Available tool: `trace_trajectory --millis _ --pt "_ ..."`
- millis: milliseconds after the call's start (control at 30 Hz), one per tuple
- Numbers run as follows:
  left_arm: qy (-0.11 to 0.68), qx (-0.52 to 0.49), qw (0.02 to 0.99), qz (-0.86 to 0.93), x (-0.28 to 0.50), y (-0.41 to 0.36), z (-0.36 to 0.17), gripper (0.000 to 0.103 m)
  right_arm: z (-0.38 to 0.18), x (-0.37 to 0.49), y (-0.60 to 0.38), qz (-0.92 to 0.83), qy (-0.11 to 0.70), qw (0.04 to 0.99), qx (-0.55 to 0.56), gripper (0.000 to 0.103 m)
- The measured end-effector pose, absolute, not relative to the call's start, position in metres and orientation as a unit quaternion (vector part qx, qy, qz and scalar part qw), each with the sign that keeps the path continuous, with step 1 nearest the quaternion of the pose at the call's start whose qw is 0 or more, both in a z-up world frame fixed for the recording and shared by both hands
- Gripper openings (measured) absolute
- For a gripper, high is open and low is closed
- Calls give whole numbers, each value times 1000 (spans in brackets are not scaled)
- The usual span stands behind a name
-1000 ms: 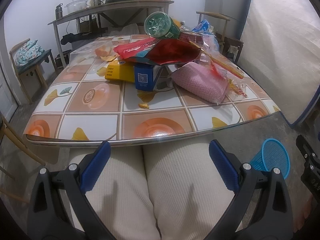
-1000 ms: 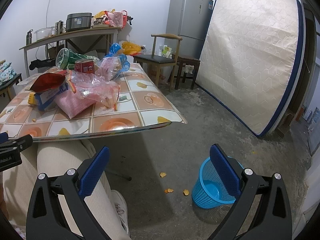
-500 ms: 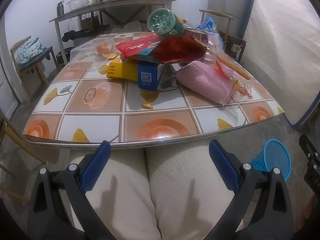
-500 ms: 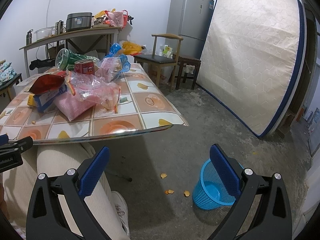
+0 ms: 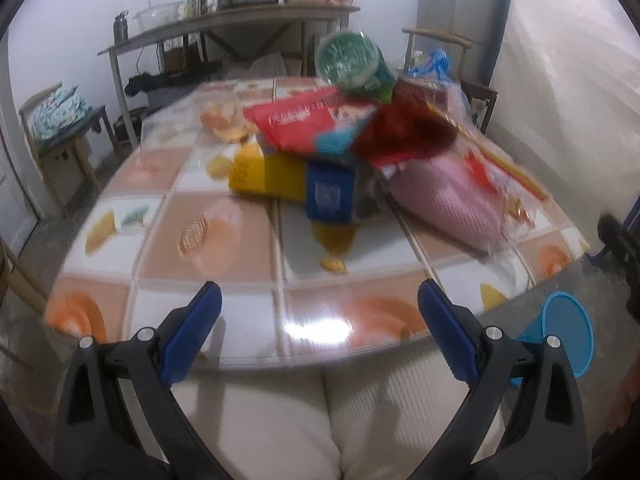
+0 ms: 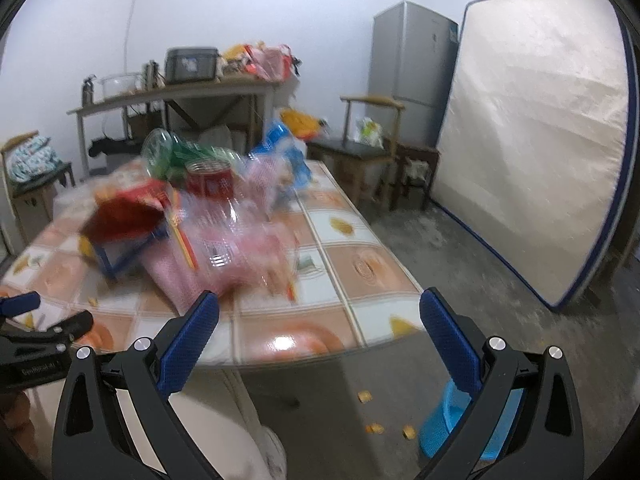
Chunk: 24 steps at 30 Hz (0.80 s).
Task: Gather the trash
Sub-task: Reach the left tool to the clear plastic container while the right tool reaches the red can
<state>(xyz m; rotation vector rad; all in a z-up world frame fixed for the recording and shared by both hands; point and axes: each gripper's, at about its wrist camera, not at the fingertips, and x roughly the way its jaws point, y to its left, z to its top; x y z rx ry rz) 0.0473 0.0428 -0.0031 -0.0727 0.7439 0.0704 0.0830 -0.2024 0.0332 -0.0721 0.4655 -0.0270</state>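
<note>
Both grippers have swung up over the table (image 5: 168, 304), left gripper (image 5: 320, 312) and right gripper (image 6: 320, 316) spread wide, empty. Careless grab could topple that green cup (image 5: 348, 62) off the heap.

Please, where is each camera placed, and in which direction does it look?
Left wrist: on the left tool, above the person's lap, facing the trash pile across the table.
Right wrist: on the right tool, facing the table corner, mattress and floor; a thigh shows.
Shared: pile, table, blue basket.
</note>
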Motion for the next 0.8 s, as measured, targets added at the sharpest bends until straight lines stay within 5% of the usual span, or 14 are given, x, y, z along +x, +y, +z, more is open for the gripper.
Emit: trace_trajectory --millis 333,800 --pt "286 -132 948 -43 74 98 23 95 54 135 -180 49 188 980 28 98" --pt "256 -140 957 -6 154 174 69 95 33 173 -185 97 225 967 64 98"
